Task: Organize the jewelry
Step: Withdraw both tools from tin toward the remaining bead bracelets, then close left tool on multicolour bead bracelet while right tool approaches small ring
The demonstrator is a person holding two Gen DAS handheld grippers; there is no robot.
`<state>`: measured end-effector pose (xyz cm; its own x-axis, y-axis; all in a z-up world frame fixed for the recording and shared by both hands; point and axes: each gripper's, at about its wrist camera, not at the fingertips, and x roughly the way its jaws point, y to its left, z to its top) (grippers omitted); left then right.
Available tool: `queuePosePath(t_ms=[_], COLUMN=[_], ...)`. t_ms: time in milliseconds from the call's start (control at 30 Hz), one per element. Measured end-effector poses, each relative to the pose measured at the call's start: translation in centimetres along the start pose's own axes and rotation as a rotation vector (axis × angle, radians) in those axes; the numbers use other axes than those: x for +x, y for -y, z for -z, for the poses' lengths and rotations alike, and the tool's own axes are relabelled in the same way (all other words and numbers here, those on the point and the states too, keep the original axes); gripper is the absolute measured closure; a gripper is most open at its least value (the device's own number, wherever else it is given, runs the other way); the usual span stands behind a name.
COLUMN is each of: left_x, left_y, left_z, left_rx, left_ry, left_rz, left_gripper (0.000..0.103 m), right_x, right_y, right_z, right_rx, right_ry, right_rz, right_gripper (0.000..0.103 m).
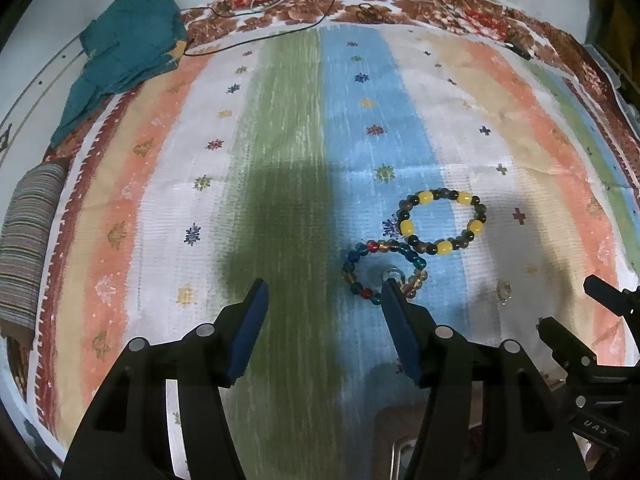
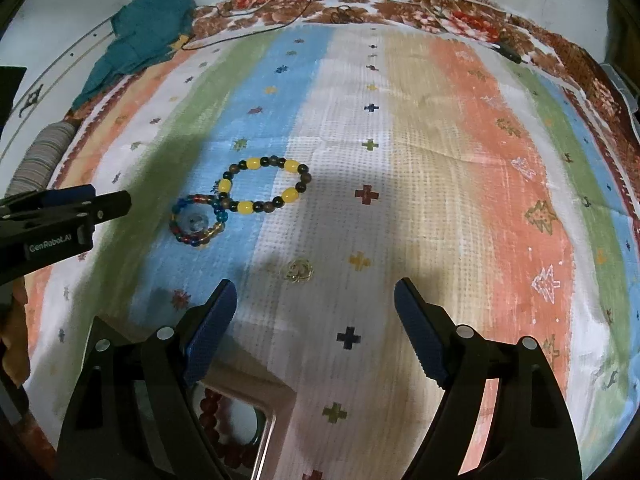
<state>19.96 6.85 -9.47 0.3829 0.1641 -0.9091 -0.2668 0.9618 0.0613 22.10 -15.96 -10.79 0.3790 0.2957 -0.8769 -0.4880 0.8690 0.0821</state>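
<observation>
Two beaded bracelets lie on the striped, multicoloured woven cloth (image 1: pixel 288 128) — a larger ring of dark round beads with yellow oval beads (image 1: pixel 440 222) and a smaller ring of blue, red and amber glass beads (image 1: pixel 384 270), the two touching where their edges meet on the blue stripe. Inside the smaller ring sits a clear glass bead or ring (image 2: pixel 194 222). Just beyond the bracelets, toward the white stripe, a small gold-coloured trinket (image 2: pixel 299 271) lies apart from both. The left claw (image 1: pixel 324 288) hovers with its jaws spread wide, its right-hand finger tip overlapping the near edge of the smaller bracelet in view; whether it touches cannot be told. The right claw (image 2: pixel 316 292) is also wide and holds nothing, the gold trinket lying just ahead between its fingertips. Near that claw's base, a pale pink box (image 2: pixel 256 400) holds dark red round beads (image 2: pixel 212 404). Far from the bracelets, a crumpled teal cloth (image 1: pixel 128 40) rests at the striped cloth's edge.
</observation>
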Motion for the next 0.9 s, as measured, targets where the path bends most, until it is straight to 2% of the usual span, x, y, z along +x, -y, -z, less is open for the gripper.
queuePosePath(t_ms=[167, 300, 867, 900], left_x=[1.1, 1.8, 5.7, 6.0], left_y=[0.2, 0.4, -0.6, -0.7], left_z=[-0.2, -0.4, -1.4, -1.4], left_rx=[0.014, 0.026, 0.012, 0.011], left_ry=[-0.017, -0.027, -0.081, -0.089], left_rz=[-0.004, -0.012, -0.007, 0.003], left_gripper=[0.044, 0.044, 0.044, 0.045], right_x=[1.1, 1.5, 5.6, 5.8], right_y=[0.1, 0.3, 0.0, 0.1], right_z=[-0.4, -0.7, -1.7, -1.7], right_rx=[0.001, 0.005, -0.043, -0.044], right_ry=[-0.018, -0.006, -0.094, -0.101], right_rz=[-0.001, 0.043, 0.016, 0.010], right_gripper=[0.022, 0.022, 0.022, 0.025])
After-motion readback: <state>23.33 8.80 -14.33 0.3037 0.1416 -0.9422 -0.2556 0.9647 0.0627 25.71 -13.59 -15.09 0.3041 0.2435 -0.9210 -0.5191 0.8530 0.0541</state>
